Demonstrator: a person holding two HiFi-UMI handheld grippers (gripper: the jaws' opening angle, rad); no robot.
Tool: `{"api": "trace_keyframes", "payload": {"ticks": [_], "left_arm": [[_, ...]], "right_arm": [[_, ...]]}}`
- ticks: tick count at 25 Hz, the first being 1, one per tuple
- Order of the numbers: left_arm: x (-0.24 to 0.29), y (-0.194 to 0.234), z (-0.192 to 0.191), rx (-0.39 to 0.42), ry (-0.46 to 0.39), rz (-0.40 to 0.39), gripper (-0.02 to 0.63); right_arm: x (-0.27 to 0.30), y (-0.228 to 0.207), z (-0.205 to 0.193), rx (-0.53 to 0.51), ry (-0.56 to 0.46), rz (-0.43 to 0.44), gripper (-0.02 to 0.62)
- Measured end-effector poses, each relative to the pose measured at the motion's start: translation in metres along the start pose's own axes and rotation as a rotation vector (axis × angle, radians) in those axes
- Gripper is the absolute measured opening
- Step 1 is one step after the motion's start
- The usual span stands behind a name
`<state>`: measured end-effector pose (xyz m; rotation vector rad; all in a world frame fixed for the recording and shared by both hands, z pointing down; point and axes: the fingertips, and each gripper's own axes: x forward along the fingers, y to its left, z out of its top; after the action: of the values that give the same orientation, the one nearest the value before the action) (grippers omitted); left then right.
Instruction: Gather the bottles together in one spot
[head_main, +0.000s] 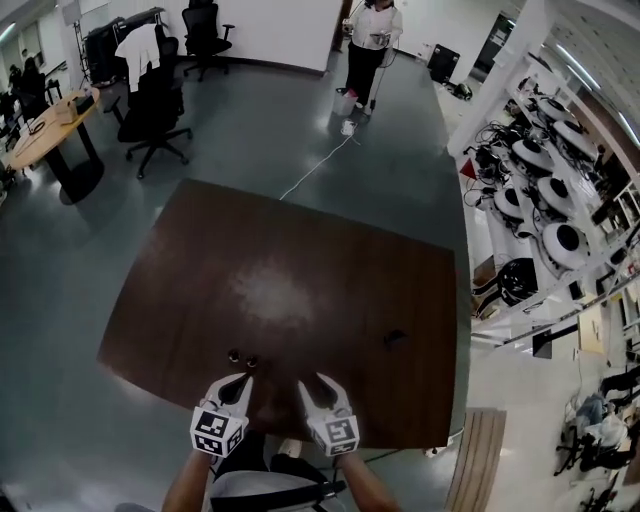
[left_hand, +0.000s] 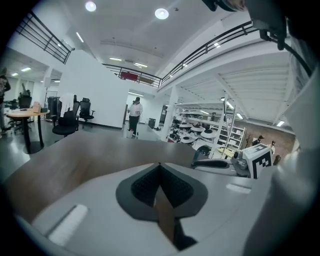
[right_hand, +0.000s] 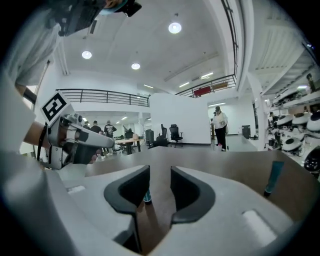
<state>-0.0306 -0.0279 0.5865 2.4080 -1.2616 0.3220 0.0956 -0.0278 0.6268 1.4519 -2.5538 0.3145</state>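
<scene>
Left gripper (left_hand: 160, 166), jaws pressed together, empty; two bottles (head_main: 233, 356) just ahead. Right gripper (right_hand: 160, 172), jaws spread, empty; lone bottle (right_hand: 273, 178) well to its right. Risk: a careless jaw could topple the near pair.

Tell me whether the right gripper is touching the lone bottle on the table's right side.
Apart. The head view shows bare table between the right gripper and that bottle, which stands off to its right.

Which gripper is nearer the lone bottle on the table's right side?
Right. The right gripper is just down-left of the lone bottle in the head view; the left gripper is farther left, beside the two other bottles.
</scene>
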Motion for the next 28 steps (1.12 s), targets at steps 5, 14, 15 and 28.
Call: {"api": "trace_keyframes", "payload": {"ticks": [5,14,15,28], "left_arm": [[0.010,-0.044,0.013,0.050,-0.022,-0.081,0.000],[0.022,-0.124,0.014,0.120,-0.041,-0.209,0.000],[0.021,-0.129,0.013,0.123,-0.041,-0.217,0.000],[0.049,-0.181,0.002,0.152,-0.010,-0.309,0.000]], "right_arm": [[-0.040,-0.028,0.018,0.027,-0.063,-0.116,0.042],[-0.105,-0.066,0.020,0.022,-0.107,-0.264,0.002],[-0.110,-0.067,0.020,0.020,-0.111,-0.275,0.002],[-0.167,-0.120,0.006,0.049,-0.104,-0.435,0.002]]}}
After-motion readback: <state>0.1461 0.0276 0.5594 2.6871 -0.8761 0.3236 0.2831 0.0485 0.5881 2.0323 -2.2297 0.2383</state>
